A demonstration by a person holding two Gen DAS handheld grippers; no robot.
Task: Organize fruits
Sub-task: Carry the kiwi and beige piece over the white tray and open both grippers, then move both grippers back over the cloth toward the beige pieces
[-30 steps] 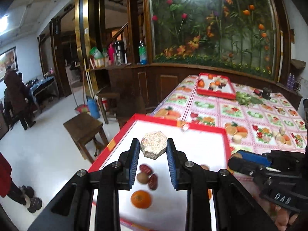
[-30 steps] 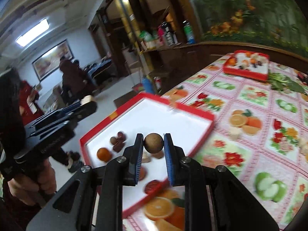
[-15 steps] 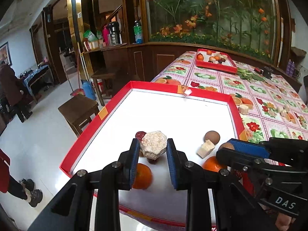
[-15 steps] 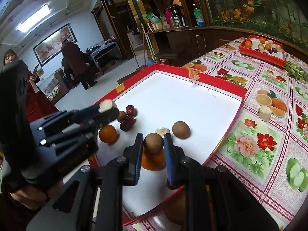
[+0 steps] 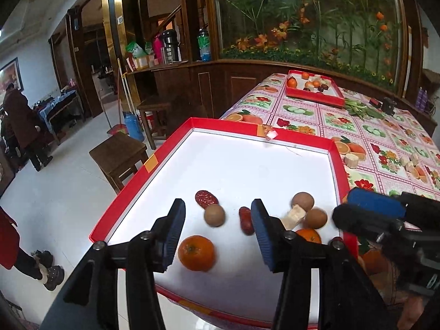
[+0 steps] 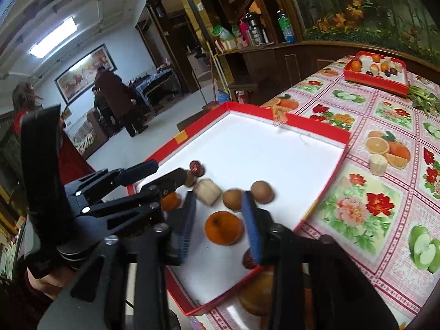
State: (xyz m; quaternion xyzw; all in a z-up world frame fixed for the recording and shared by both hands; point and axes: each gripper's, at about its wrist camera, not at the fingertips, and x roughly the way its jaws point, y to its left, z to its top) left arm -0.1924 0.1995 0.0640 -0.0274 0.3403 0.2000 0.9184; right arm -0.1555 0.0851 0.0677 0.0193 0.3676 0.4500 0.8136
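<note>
Red-walled, white-floored tray (image 5: 275,137) at the near corner of a table under a pink fruit-and-flower oilcloth (image 5: 385,126). Contents, seen from the left wrist: one orange (image 5: 195,252) nearest the camera; one round brown fruit (image 5: 214,214) behind it; one dark red date (image 5: 206,198) lying flat further back; a second red date (image 5: 245,220) beside the right pad; one pale cut chunk (image 5: 293,216) touching a brown fruit (image 5: 302,200); another brown fruit (image 5: 316,218) just beside the chunk; a second orange (image 5: 309,235), partly hidden. Left gripper (image 5: 217,233): jaws have just been opening, now spread, nothing pinched; the orange and brown fruit lie on the tray floor in the gap below. Right gripper (image 6: 220,217): jaws likewise just opening, now apart, pads clear of the orange (image 6: 224,227) lying between them; a brown fruit (image 6: 232,198) rests on the tray just beyond the fingertips, its twin (image 6: 261,191) next to it. Further pale chunks lie loose on the oilcloth (image 6: 378,164). A second red tray (image 5: 316,89) holding fruit stands at the far end of the table, green leaves (image 5: 360,108) beside it. Wooden stool (image 5: 118,156) on the white floor left of the table.
</note>
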